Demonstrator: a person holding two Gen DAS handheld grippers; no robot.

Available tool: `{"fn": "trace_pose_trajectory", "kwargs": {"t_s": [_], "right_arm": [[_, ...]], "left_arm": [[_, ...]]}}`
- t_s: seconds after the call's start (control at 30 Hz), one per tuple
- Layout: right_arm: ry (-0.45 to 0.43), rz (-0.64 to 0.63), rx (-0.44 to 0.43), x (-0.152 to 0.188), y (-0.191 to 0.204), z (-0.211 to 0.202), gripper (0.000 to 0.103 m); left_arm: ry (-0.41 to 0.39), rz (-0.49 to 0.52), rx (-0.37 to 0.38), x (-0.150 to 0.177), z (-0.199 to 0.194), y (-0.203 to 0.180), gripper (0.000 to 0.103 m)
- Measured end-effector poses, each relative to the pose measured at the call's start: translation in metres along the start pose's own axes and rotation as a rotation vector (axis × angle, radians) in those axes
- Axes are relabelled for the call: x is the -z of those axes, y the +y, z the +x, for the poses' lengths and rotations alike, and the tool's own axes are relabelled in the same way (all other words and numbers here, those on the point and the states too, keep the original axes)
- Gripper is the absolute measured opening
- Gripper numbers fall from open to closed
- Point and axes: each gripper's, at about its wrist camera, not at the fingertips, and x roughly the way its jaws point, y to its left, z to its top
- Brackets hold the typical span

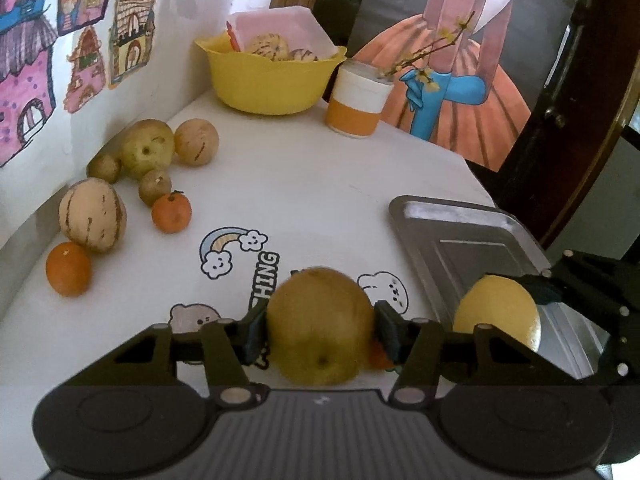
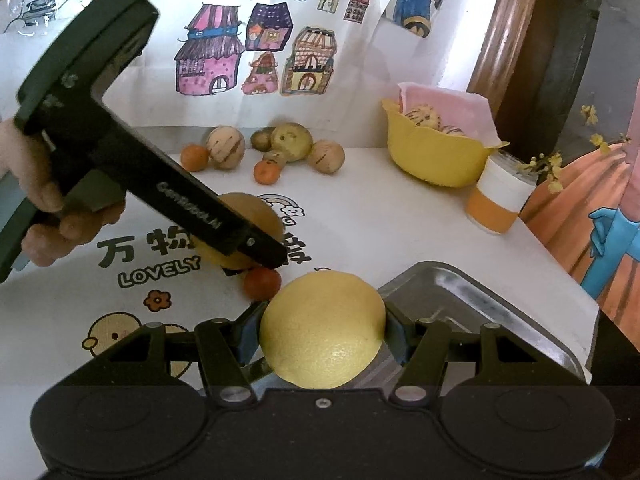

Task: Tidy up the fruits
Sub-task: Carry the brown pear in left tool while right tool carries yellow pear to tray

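My left gripper (image 1: 320, 332) is shut on a brownish-green pear (image 1: 320, 316), held just above the white table. A small orange (image 2: 262, 282) lies under it. My right gripper (image 2: 322, 336) is shut on a large yellow lemon (image 2: 324, 328) at the near left corner of a metal tray (image 2: 460, 300). In the left wrist view that lemon (image 1: 496, 312) hangs over the tray (image 1: 472, 248). Against the wall lies a cluster of fruits (image 1: 148, 148): a pear, kiwis, striped melons (image 1: 92, 216) and two oranges (image 1: 171, 213).
A yellow bowl (image 1: 272, 76) with striped fruits and a pink lid stands at the back. An orange and white cup (image 1: 358, 100) holding a twig is beside it. A hand (image 2: 40, 208) holds the left gripper. The table edge runs right of the tray.
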Motion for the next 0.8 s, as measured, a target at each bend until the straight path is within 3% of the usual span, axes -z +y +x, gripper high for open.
{"fn": "trace_pose_trajectory", "kwargs": {"t_s": [0.07,0.37,0.57,0.8], "right_arm": [[0.0,-0.002,-0.005,-0.001,0.0,0.002,0.063],[-0.025,0.018,0.011,-0.003,-0.01,-0.001,0.063],[-0.031,0.063,0.085,-0.004,-0.046,-0.007,0.063],[0.037,0.127,0.173,0.013,-0.103,0.006,0.063]], "left_arm": [[-0.005,0.014,-0.012,0.0,0.0,-0.002,0.057],[-0.026,0.011,-0.028,-0.016,0.0,-0.012,0.057],[-0.053,-0.001,0.012,-0.042,0.01,-0.04,0.057],[-0.039,0.024,0.081,-0.053,0.045,-0.077,0.057]]}}
